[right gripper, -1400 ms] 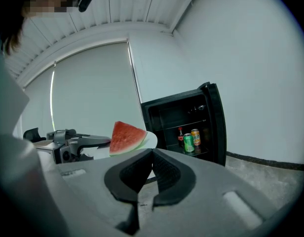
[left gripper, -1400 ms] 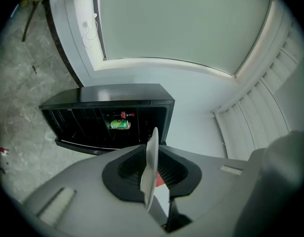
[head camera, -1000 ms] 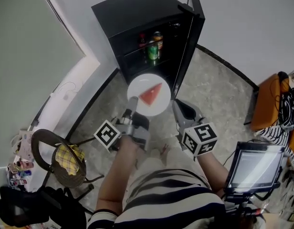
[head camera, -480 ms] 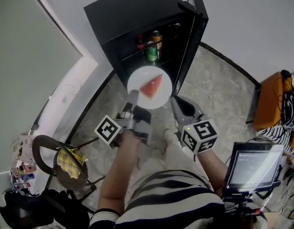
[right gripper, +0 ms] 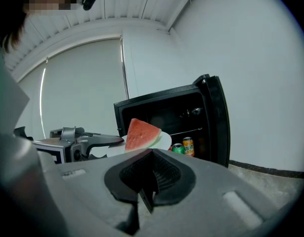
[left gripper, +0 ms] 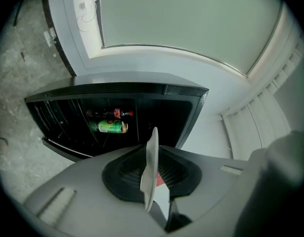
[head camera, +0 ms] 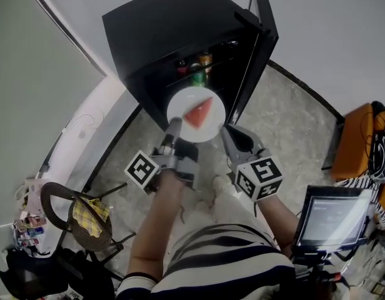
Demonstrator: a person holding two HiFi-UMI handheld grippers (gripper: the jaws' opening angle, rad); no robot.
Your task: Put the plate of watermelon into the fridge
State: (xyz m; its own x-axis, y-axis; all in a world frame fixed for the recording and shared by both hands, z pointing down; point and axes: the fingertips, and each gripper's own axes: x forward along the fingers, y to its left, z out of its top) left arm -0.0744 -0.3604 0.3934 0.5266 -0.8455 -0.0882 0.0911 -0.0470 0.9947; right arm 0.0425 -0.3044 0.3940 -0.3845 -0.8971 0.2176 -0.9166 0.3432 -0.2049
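Left gripper (head camera: 173, 127) clamps rim of round white plate (head camera: 180, 108), holding red watermelon wedge (head camera: 199, 112) level for open black fridge (head camera: 161, 24); right gripper (head camera: 229, 136) empty, jaws together, alongside.

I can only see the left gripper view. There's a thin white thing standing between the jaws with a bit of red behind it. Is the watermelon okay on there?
Observer: Yes. The head view shows a triangle of watermelon sitting on the plate, and the left gripper grips the plate by its rim.
Operator: What's the other gripper doing?
Observer: The right gripper is beside the plate, with its jaws together and nothing between them.
Operator: I see a green can in the fridge. Is anything next to it?
Observer: The right gripper view shows an orange can standing right beside it.
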